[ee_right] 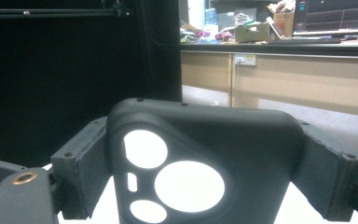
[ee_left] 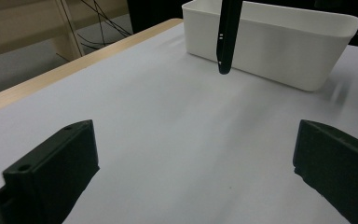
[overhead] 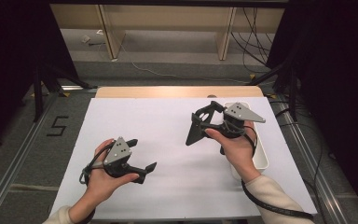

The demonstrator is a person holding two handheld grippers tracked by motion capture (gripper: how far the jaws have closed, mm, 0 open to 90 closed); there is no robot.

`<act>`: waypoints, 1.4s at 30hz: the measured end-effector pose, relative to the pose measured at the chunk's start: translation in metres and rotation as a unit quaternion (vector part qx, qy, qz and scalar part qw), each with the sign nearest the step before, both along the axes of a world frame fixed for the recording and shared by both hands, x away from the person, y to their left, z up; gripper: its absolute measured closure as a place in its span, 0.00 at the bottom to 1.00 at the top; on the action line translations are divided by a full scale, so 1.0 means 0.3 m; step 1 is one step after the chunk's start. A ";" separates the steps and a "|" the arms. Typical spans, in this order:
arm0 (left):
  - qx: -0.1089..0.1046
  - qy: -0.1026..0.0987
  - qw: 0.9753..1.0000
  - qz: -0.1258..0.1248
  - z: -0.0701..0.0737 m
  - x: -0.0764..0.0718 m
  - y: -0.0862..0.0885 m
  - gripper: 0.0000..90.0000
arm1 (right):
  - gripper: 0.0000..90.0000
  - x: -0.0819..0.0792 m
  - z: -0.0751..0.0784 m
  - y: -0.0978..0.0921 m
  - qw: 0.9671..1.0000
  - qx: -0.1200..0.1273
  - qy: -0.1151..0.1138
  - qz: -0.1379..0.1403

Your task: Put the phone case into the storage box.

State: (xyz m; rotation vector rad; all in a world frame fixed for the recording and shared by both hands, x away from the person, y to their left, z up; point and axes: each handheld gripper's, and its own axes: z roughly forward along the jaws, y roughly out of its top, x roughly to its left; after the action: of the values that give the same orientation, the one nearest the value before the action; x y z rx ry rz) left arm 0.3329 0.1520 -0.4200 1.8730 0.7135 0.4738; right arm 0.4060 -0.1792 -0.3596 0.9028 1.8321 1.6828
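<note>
Black phone case, no readable brand, sits clamped in the right claw; left claw gapes apart.

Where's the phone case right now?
In the high view the black phone case is right of centre, held above the white table sheet in the right gripper, beside the white bin.

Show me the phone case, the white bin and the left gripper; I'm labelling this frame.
phone case (ee_right: 242, 140), right gripper view, its plain back beside the camera cutouts.
white bin (ee_left: 279, 51), left gripper view, its near side wall.
left gripper (overhead: 142, 156), high view, midway between its open fingertips.
</note>
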 end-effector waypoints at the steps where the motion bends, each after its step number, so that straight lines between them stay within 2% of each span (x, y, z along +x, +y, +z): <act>1: 0.000 0.000 1.000 0.001 -0.001 -0.002 0.003 0.00 | 0.17 0.002 0.000 -0.001 1.000 0.001 -0.001 -0.001; 10: 0.000 0.000 1.000 0.004 -0.006 -0.009 0.016 0.00 | 0.17 0.009 0.008 -0.017 1.000 0.003 -0.001 -0.007; 42: -0.002 0.000 1.000 0.007 -0.010 -0.004 0.019 0.00 | 0.17 0.039 0.072 -0.126 0.998 0.022 -0.021 -0.051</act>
State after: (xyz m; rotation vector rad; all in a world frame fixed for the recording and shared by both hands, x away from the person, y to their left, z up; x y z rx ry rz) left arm 0.3317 0.1577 -0.4229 1.8657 0.7284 0.4805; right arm 0.4176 -0.2170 -0.3381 0.9560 1.6984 1.6717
